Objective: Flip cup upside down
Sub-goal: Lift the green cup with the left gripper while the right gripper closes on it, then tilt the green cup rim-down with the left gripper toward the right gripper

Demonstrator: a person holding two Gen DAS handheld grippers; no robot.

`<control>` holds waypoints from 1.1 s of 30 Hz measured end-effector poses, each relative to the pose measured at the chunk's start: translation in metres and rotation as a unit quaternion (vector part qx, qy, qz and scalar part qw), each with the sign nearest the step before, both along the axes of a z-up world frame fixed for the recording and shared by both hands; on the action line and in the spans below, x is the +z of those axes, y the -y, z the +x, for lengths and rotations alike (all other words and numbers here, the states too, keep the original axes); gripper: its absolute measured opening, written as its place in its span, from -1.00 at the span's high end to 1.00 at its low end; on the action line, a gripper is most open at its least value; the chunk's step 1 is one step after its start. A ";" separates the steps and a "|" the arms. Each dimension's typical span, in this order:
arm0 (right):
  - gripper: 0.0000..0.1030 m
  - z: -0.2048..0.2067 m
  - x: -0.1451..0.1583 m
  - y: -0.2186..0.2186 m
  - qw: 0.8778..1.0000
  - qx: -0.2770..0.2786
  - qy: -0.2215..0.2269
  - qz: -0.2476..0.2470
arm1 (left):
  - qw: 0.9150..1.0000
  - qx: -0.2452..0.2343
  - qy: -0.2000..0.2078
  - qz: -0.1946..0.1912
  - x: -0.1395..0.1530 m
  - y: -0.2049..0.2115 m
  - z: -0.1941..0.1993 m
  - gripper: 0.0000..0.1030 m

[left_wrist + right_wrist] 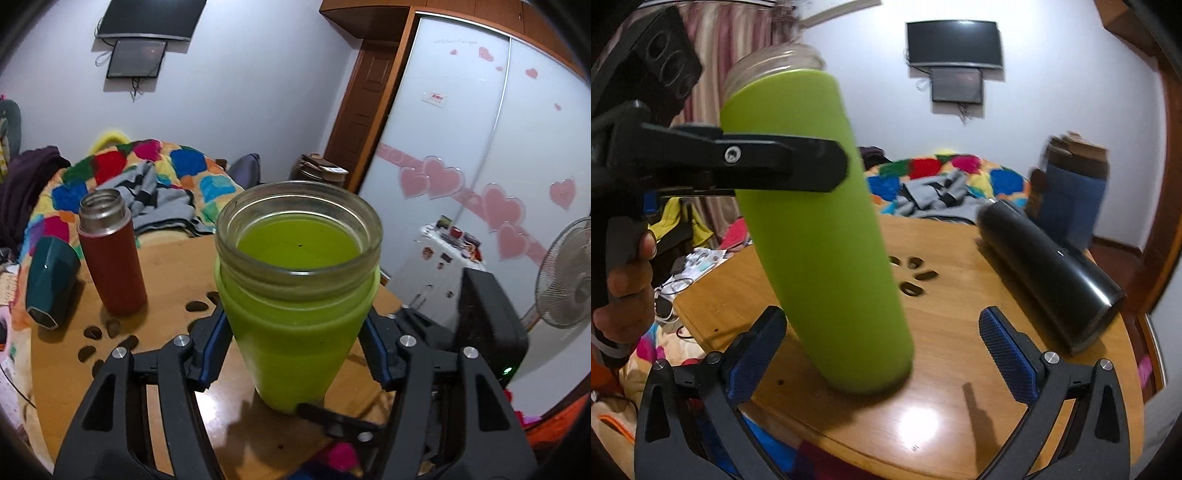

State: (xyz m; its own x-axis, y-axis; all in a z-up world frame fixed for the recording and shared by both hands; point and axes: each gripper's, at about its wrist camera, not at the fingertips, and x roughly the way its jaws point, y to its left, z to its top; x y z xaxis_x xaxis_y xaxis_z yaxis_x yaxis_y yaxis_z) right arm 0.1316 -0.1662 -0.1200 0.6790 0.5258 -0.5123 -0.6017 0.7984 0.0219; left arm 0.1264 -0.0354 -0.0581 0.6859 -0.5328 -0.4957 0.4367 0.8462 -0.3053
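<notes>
Hidden/unclear: cup (pixel 295 291) contact at the fingertips is masked by its body in the left wrist view; right wrist view is motion-blurred, cup base edge soft.
Left gripper (pixel 295 343): clamped on the cup, blue pads (pixel 213 343) pressed to both sides of the green sleeve.
Right gripper (pixel 882 350): jaws spread wide, holding nothing, pads clear of the cup.
Cup: upright, slightly tilted, mouth up, between the left fingers; base at the wooden table (pixel 960 387), whether resting or just lifted unclear.
Materials: clear threaded glass rim, matte lime sleeve, tapering downward.
Beyond left gripper: red flask (pixel 110 254) standing, teal cup (pixel 51 282) on its side.
Beyond right gripper: glossy black cylinder (pixel 1049 273) lying down.
</notes>
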 end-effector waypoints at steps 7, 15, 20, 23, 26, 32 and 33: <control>-0.31 0.006 -0.008 -0.027 0.999 0.052 0.007 -0.014 | 0.999 -0.012 -0.016 -0.042 -0.003 -0.014 0.002 -0.21; -0.27 -0.002 -0.016 -0.033 0.999 0.045 0.013 -0.013 | 0.999 0.011 0.000 -0.048 -0.004 -0.022 0.003 -0.25; -0.26 -0.002 -0.015 -0.030 0.999 0.042 0.015 -0.009 | 0.999 0.033 0.002 -0.035 -0.009 -0.022 0.011 -0.36; -0.25 -0.001 -0.015 -0.029 0.999 0.045 0.012 -0.008 | 0.998 0.050 -0.013 -0.032 -0.019 -0.024 0.020 -0.48; -0.22 -0.002 -0.015 -0.029 0.999 0.048 0.011 -0.009 | 0.997 0.058 -0.038 -0.044 -0.031 -0.029 0.031 -0.57; -0.20 -0.004 -0.018 -0.031 0.998 0.054 0.009 -0.010 | 0.991 0.063 -0.093 -0.074 -0.052 -0.039 0.047 -0.68; -0.20 -0.004 -0.018 -0.032 0.998 0.053 0.008 -0.010 | 0.990 0.063 -0.101 -0.079 -0.055 -0.041 0.049 -0.70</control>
State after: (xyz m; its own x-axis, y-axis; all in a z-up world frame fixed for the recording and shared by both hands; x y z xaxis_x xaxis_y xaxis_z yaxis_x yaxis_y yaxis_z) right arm 0.1275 -0.1343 -0.1382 0.6277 0.5853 -0.5133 -0.6837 0.7298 -0.0040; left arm 0.1752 0.0056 -0.1129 0.6478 -0.5308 -0.5465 0.2465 0.8248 -0.5089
